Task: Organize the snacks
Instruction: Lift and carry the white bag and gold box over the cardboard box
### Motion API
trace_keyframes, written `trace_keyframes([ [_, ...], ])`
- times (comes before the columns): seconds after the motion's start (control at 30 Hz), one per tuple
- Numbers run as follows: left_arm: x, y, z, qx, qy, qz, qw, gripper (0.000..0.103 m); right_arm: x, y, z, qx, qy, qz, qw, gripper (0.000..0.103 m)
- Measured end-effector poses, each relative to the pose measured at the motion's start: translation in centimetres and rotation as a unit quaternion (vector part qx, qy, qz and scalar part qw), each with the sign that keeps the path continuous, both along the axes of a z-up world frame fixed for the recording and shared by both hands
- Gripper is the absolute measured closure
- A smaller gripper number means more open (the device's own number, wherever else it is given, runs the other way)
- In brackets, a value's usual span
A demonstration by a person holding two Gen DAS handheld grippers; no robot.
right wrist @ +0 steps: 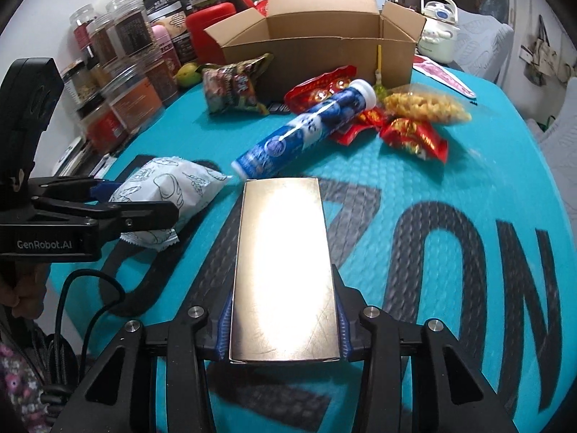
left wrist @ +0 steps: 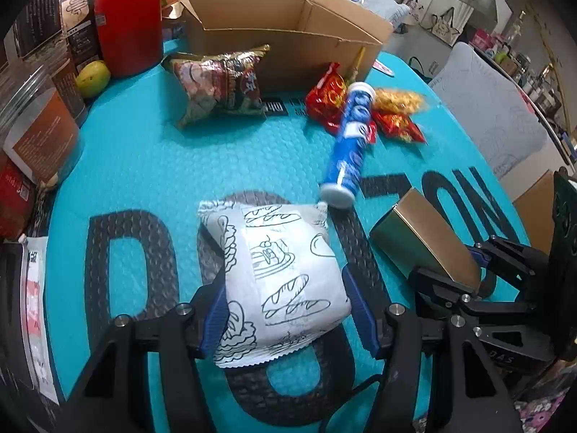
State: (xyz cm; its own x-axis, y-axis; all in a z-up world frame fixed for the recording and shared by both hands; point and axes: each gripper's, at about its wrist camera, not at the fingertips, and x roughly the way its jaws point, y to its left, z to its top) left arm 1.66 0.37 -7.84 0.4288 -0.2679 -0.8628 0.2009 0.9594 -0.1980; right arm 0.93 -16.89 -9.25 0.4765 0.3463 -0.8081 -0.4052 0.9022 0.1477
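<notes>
Left tongs point(left wrist: 285, 310) clamp a puffy white bread-print packet point(left wrist: 277, 278); right tongs point(right wrist: 285, 324) grip a smooth gold carton point(right wrist: 285, 270). Blue tube point(right wrist: 303, 133) lies at twelve o'clock.

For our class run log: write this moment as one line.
left gripper: shut on bread packet | right gripper: shut on gold box | cardboard box: open

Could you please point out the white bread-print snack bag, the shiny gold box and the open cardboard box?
White bread-print snack bag point(left wrist: 285, 281), left wrist view, middle of its printed face.
Shiny gold box point(right wrist: 285, 270), right wrist view, centre of top face.
Open cardboard box point(right wrist: 324, 54), right wrist view, front wall.
</notes>
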Motion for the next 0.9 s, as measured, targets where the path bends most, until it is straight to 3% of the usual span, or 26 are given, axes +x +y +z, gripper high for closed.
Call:
trace_keyframes([
  [0.1,-0.1,0.1,-0.5,-0.009,0.002,0.001,1.0000,0.042,-0.3,0.2,-0.2,-0.003,-0.002,0.000,1.000,0.059],
  [0.2,0.2,0.2,-1.3,-0.031,0.014,0.005,0.9994,0.033,0.0,0.5,-0.6,-0.006,-0.002,-0.003,1.000,0.055],
  [0.33,0.3,-0.8,-1.4,0.016,-0.005,-0.003,0.9999,0.032,0.3,1.1,-0.7,-0.022,-0.017,-0.002,1.000,0.055],
  [0.43,0.2,-1.1,-1.5,0.029,-0.018,-0.002,0.9994,0.033,0.5,1.5,-0.9,-0.033,-0.025,-0.003,0.999,0.048],
  [0.5,0.2,-1.0,-1.5,0.039,-0.026,0.001,0.9989,0.041,0.6,1.6,-1.0,-0.034,-0.033,-0.003,0.999,0.048],
  [0.57,0.3,-0.7,-1.4,0.030,-0.026,0.006,0.9992,0.046,0.7,1.7,-1.0,-0.035,-0.038,-0.002,0.999,0.060],
  [0.9,-0.2,-0.3,-0.1,0.011,-0.026,0.001,0.9996,0.049,0.4,1.2,-0.1,0.005,-0.019,0.002,1.000,0.060],
])
